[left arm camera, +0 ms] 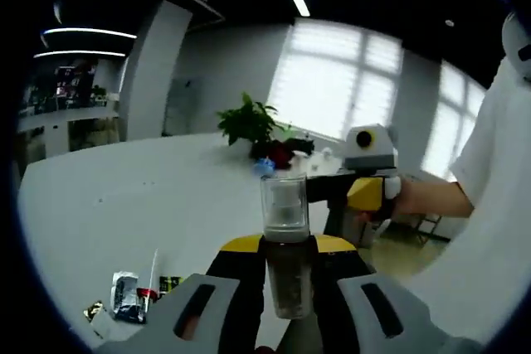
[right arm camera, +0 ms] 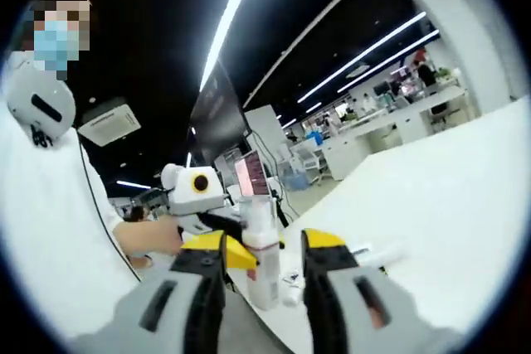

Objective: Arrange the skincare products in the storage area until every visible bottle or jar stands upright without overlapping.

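A bottle (left arm camera: 287,246) with a clear cap and a darker body stands upright between the jaws of my left gripper (left arm camera: 287,283), which is shut on it above a white table (left arm camera: 124,205). In the right gripper view the same bottle (right arm camera: 261,246) looks pale, and the left gripper (right arm camera: 217,238) reaches it from the left, its yellow jaw tip against the bottle. My right gripper (right arm camera: 262,267) is open, its jaws wide on either side of the bottle without touching it. From the left gripper view, the right gripper (left arm camera: 365,192) sits to the right in a person's hand.
Small packets (left arm camera: 126,296) lie on the table at the lower left. A potted plant (left arm camera: 249,122) stands at the far edge. A white tube (right arm camera: 377,254) and a small packet (right arm camera: 290,277) lie beside the bottle. A person in a white shirt (left arm camera: 489,230) stands close.
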Tool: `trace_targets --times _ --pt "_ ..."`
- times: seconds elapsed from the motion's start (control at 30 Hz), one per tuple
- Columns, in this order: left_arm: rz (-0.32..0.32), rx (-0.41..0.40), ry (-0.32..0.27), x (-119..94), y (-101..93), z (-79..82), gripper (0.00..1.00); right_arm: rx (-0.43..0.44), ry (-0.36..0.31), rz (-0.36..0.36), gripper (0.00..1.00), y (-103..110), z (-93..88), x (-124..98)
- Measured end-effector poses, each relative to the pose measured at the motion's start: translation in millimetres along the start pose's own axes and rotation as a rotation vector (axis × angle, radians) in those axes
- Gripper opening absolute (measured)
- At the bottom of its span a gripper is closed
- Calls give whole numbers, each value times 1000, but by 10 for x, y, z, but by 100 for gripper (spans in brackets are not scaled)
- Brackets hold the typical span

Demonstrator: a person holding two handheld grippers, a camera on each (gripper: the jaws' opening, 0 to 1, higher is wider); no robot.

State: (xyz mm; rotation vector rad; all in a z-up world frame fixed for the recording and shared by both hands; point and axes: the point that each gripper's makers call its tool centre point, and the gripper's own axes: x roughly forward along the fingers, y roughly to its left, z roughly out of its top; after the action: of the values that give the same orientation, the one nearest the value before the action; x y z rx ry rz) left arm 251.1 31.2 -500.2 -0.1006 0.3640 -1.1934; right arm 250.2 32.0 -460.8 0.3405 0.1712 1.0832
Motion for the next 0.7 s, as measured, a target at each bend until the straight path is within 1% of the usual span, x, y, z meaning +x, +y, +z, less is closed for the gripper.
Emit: trace_targets --times 0.07,0.1,0.2,0.27,0.33,0.37,0.4,0.43,0.57,0.7 --pt "-6 28 9 47 -51 -8 17 -36 20 -20 38 1 4 42" --pt "-10 51 19 75 -79 -16 17 -67 41 -22 38 15 -21 63" --pt "-19 83 36 123 -114 -23 17 -70 77 -43 37 -17 -109 70" --pt "-23 100 46 145 -121 -29 17 -63 71 -70 32 -57 -132 42" --pt "-24 111 52 159 -117 -35 17 -46 58 -80 23 -63 -125 15" --pt "-27 117 56 168 -115 -42 17 -54 51 -92 23 -64 -119 6" --pt "-28 119 55 175 -114 -43 17 -58 54 -98 23 -69 -124 3" --pt "-31 121 59 187 -116 -49 17 -79 66 -122 23 -98 -137 -13" --pt "-37 140 65 239 -108 -59 18 -127 69 -146 22 -114 -126 -30" --pt "-38 176 75 294 -96 -67 18 -195 94 -184 22 -167 -130 -56"
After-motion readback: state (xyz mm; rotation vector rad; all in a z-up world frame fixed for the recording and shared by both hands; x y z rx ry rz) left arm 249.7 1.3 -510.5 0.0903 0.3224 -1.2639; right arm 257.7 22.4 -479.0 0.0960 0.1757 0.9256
